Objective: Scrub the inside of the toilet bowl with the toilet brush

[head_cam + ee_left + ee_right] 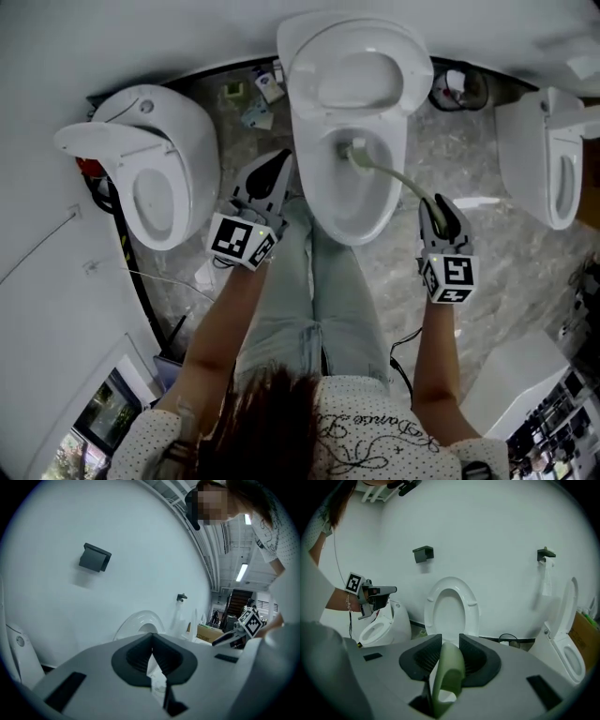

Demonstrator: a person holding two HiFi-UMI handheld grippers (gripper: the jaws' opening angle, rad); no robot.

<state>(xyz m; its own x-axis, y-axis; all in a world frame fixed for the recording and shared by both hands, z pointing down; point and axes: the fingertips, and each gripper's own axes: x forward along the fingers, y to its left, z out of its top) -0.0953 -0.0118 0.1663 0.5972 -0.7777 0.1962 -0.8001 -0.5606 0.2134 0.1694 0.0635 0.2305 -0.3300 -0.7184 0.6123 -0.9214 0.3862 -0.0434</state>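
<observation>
Sitting inside toilet bowl [349,214]: toilet brush [382,170].

toilet brush [392,172] bristles too small

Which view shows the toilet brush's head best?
The head view: the brush head sits inside the toilet bowl. The right gripper view shows only the green handle between its jaws; the left gripper view, no brush.

White wall [497,527] rises behind a mottled stone floor [459,150].
</observation>
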